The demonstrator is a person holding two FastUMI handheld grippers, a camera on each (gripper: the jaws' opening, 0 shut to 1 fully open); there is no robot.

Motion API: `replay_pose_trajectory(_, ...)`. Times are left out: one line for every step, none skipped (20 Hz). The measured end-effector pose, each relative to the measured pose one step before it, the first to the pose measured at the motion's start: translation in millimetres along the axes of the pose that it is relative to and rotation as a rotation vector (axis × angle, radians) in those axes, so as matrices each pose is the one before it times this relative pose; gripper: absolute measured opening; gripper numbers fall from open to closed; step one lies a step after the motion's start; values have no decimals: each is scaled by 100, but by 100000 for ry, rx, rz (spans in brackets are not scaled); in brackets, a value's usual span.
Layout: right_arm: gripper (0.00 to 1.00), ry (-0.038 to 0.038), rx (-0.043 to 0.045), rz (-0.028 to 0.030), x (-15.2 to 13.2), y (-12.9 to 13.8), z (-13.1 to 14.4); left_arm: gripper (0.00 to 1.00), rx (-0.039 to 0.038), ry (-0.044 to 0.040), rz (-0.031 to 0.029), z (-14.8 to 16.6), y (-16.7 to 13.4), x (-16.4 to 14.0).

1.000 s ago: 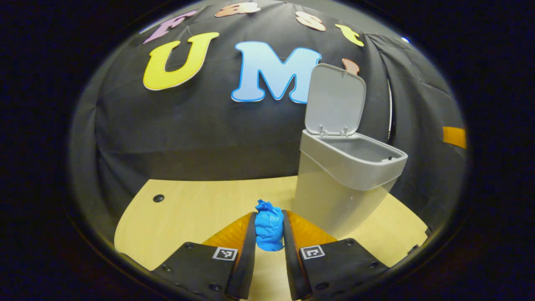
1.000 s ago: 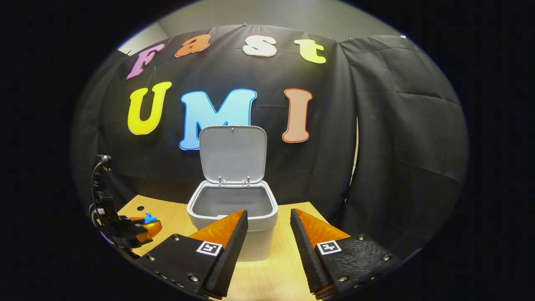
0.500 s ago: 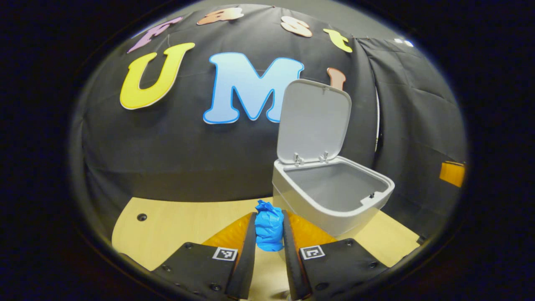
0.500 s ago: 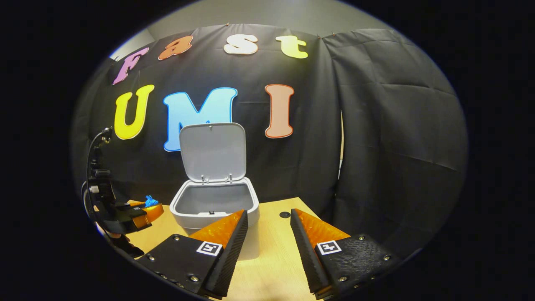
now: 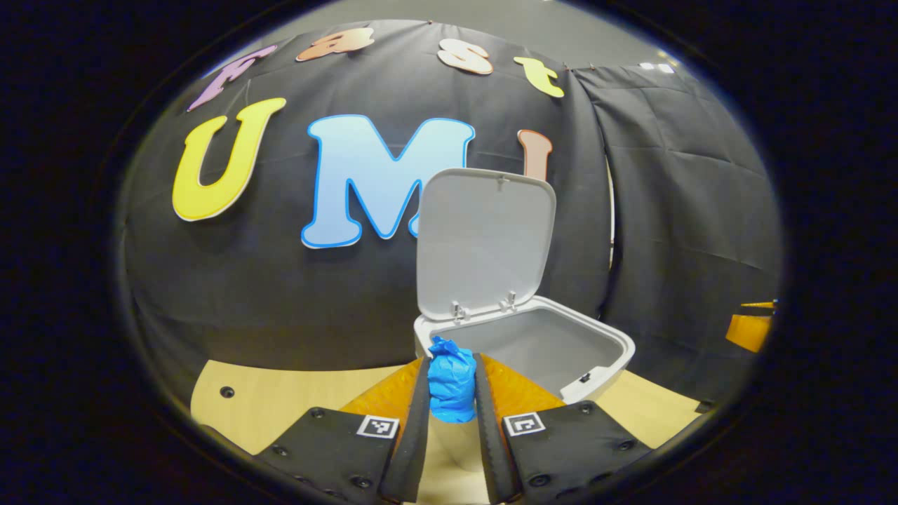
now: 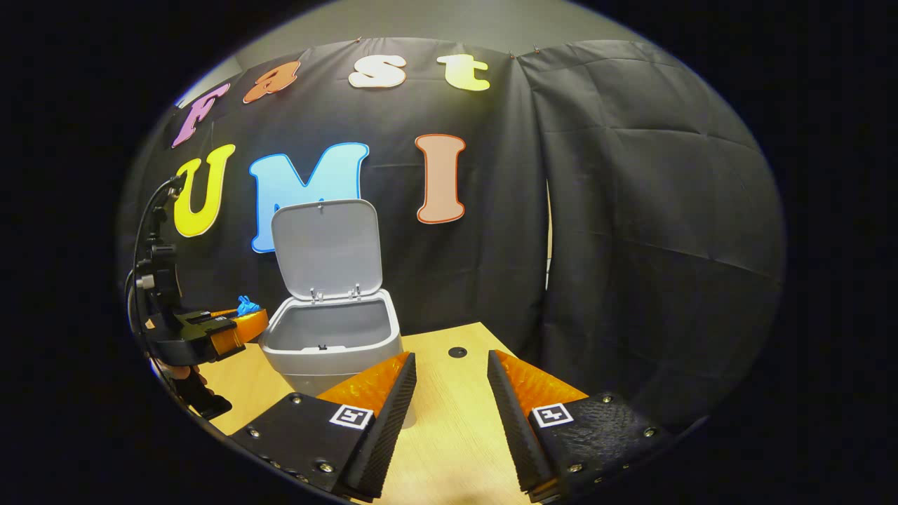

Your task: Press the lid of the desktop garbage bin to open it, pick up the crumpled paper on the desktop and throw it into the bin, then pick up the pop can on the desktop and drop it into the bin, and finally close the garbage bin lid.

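The garbage bin [image 5: 561, 351] stands on the wooden desktop [image 5: 280, 400] in front of the black cloth wall [image 6: 631, 210]. Its lid [image 5: 484, 242] is raised and stands nearly upright on two hinges at the rear rim, leaving the mouth fully exposed. In the left gripper view, the interior visible through the mouth is plain grey; the bottom of the bin cannot be made out. A small dark round hole [image 6: 457, 352] lies in the desktop beside the bin.

The left gripper [image 5: 451, 382] is clamped on the crumpled paper [image 5: 450, 379], a blue wad pressed between both fingers with its top protruding above them. The gripper is held above the desktop, with the paper just at the near-left corner of the bin's rim. In the right gripper view, this gripper [image 6: 235, 324] appears level and pointing toward the bin, the paper [image 6: 246, 306] next to the rim, with part of the hand [image 6: 184, 375] that holds it below.

The right gripper [image 6: 451, 393] has its fingers apart with nothing between them. It hovers over the desktop, with the bin off to the left of its own view.
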State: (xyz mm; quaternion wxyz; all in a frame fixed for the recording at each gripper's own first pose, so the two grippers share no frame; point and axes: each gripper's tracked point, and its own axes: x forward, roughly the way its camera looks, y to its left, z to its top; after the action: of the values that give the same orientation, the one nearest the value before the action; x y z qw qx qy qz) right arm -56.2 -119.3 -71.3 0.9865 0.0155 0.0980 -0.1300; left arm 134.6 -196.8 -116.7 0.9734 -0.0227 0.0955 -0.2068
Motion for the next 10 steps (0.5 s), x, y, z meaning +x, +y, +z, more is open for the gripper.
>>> replay_pose_trajectory(68, 148, 84, -307, -77, -195, -110, 43, -53, -255, -586, 203, -482, 227)
replay_pose_trajectory(68, 44, 165, -428, -87, -100, -34, 43, -74, -132, -648, 147, -387, 283)
replay_pose_trajectory(68, 164, 254, -504, -111, -197, -26, 47, -154, -45, -535, 72, -352, 202)
replay_pose_trajectory(68, 170, 293, -456, -150, -271, -164, 51, -166, -36, -355, 102, -269, 277)
replay_pose_trajectory(68, 175, 220, -634, -187, -272, -86, 56, -120, -90, -300, 150, -198, 136)
replay_pose_trajectory(68, 148, 244, -677, -157, -419, -248, 60, -180, -322, -223, 75, -123, 209)
replay_pose_trajectory(68, 278, 305, -644, -168, -372, -112, 64, 137, -21, 291, -17, -92, 196)
replay_pose_trajectory(68, 195, 344, -525, -225, -332, -187, 69, 467, 389, 483, -80, 33, 68)
replay_pose_trajectory(68, 222, 265, -614, -148, -323, -132, 73, -29, 182, -262, -27, -120, 80)
replay_pose_trajectory(67, 243, 205, -433, -74, -238, -129, 78, -226, -141, -6, -19, -157, 132)
